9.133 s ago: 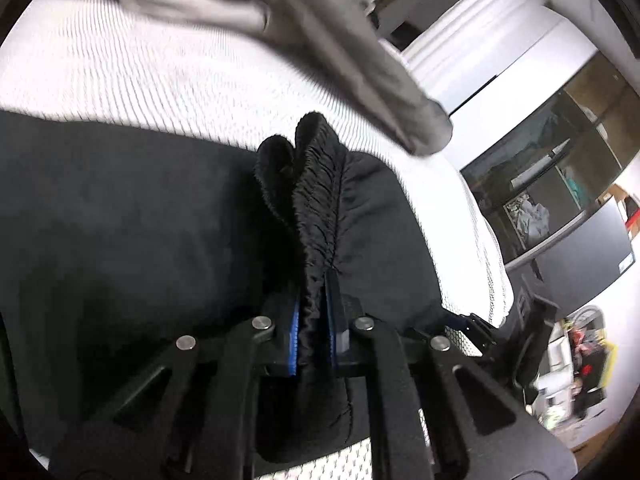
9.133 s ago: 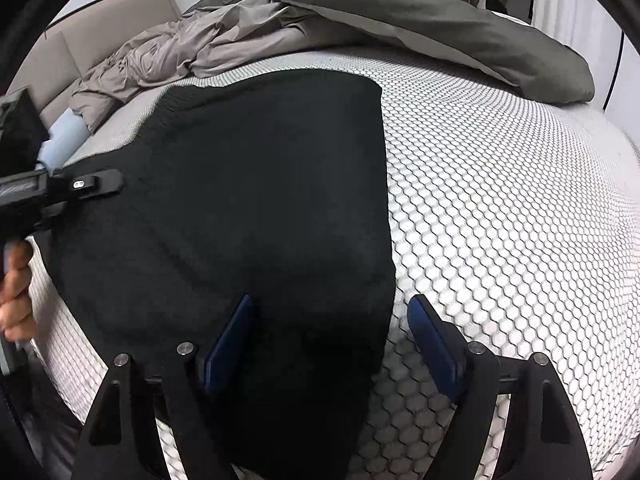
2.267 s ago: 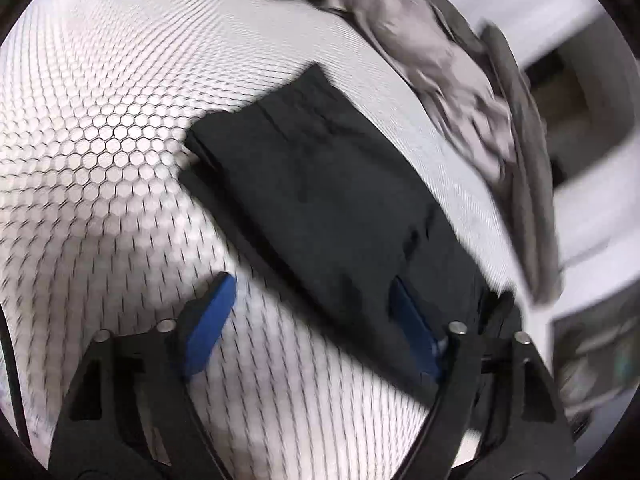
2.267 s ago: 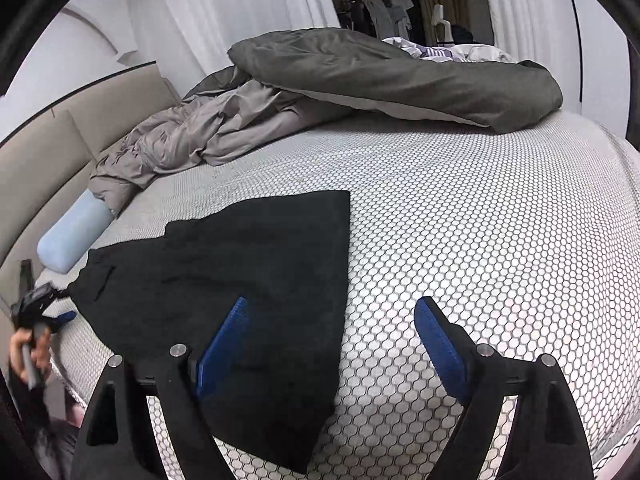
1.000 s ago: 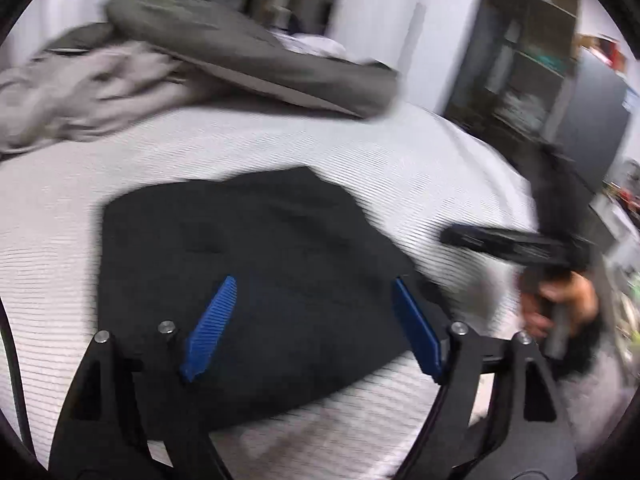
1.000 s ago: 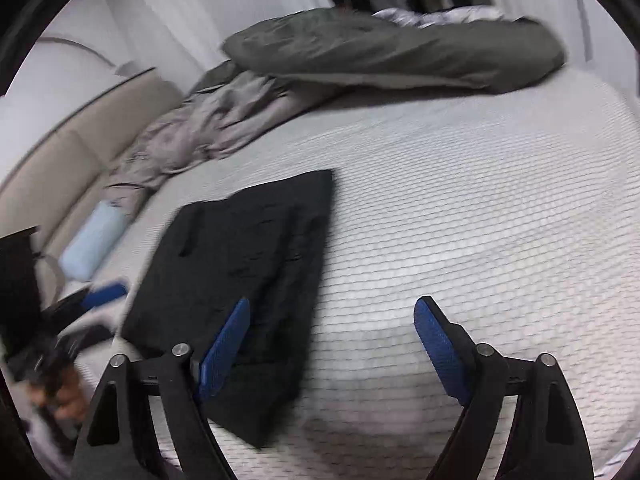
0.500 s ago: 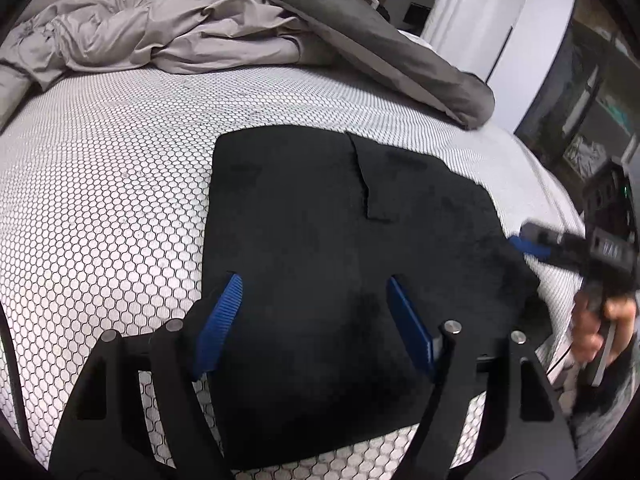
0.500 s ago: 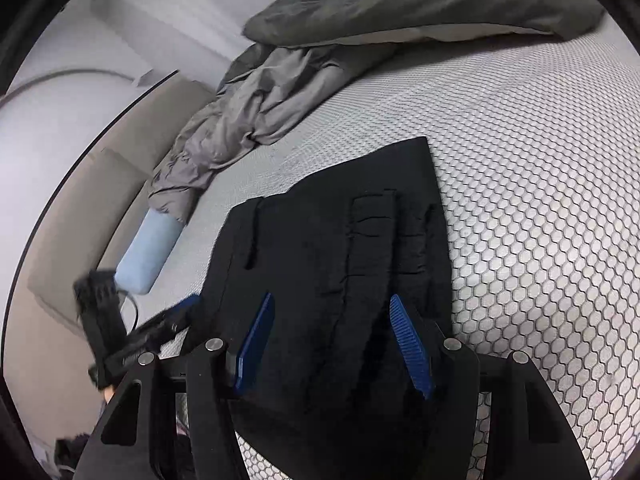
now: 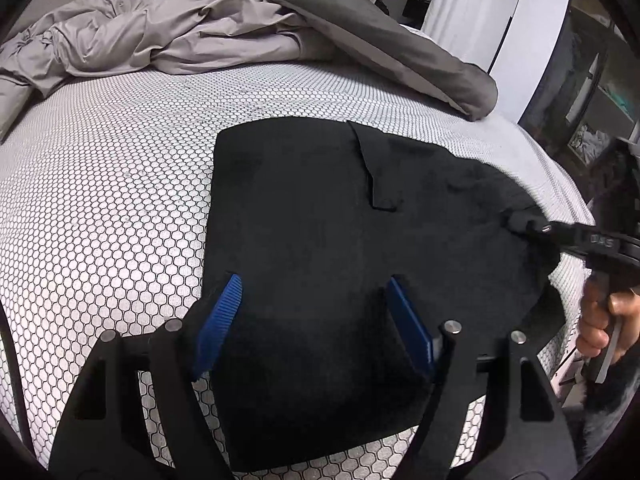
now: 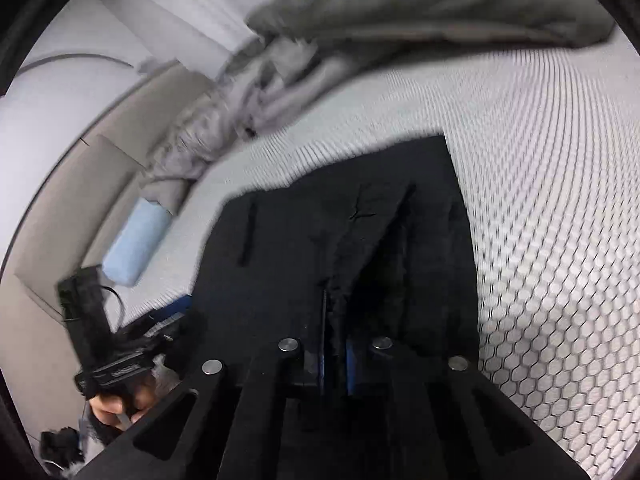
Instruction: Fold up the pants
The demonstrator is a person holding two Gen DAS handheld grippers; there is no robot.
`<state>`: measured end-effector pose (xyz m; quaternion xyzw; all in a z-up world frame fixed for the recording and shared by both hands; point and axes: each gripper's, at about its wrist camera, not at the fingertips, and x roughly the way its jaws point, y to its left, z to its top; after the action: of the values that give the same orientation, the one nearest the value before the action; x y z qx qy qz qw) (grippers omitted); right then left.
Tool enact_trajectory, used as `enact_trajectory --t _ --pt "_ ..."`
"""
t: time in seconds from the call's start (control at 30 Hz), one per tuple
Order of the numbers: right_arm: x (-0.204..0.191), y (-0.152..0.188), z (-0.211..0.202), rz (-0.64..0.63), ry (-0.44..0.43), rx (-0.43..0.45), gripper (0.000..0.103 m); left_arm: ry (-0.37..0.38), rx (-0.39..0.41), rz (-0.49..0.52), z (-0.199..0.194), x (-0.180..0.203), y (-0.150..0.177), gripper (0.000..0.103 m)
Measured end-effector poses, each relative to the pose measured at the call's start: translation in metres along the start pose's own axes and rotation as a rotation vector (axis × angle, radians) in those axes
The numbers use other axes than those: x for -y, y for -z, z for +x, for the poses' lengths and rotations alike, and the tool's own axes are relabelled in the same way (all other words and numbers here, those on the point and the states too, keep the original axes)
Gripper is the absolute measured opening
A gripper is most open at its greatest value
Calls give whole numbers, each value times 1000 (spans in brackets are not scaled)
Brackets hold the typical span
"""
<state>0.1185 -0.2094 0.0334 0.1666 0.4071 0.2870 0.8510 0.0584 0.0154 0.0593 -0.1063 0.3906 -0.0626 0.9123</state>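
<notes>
Pants (image 9: 320,208) are black and lying flat on the bed (image 9: 108,184), near its front edge, already doubled into a squarish wad, so I'd say the fold is at least partway done. There's probably one more fold left, since both tools are back at the near edge.

Right tool (image 10: 334,320) has just been closing and is now pinched tight on a bunched ridge of the pants' edge, angled down at the cloth. Left tool (image 9: 316,312) sits low over the near hem with its jaws spread wide, cloth between the blue pads (image 9: 218,316), not gripping.
</notes>
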Motion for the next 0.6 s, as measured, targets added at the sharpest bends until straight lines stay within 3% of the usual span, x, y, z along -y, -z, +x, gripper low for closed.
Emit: enact_trajectory --t 0.1,0.13,0.2,0.23,0.27,0.3,0.37,0.6 --pt "-8 0 -26 -40 27 56 6 6 13 -11 -4 -2 -2 73" --pt "-6 1 -25 -54 81 47 7 5 12 -12 -4 -3 -2 73" --pt "5 9 -10 -76 211 -35 20 -12 -2 -19 1 -6 -1 72" --pt "14 12 -5 -46 219 -69 20 -18 -6 -21 3 -7 -1 72" --pt "19 11 -8 2 175 -61 24 -28 -12 -25 4 -8 0 72" --pt "24 10 -16 44 122 -45 37 -34 -15 -28 5 -9 1 72" --pt "29 10 -31 56 98 -11 56 -32 -16 -28 5 -11 2 72" --pt "45 13 -32 161 -51 -34 56 -46 -23 -24 8 -8 2 73"
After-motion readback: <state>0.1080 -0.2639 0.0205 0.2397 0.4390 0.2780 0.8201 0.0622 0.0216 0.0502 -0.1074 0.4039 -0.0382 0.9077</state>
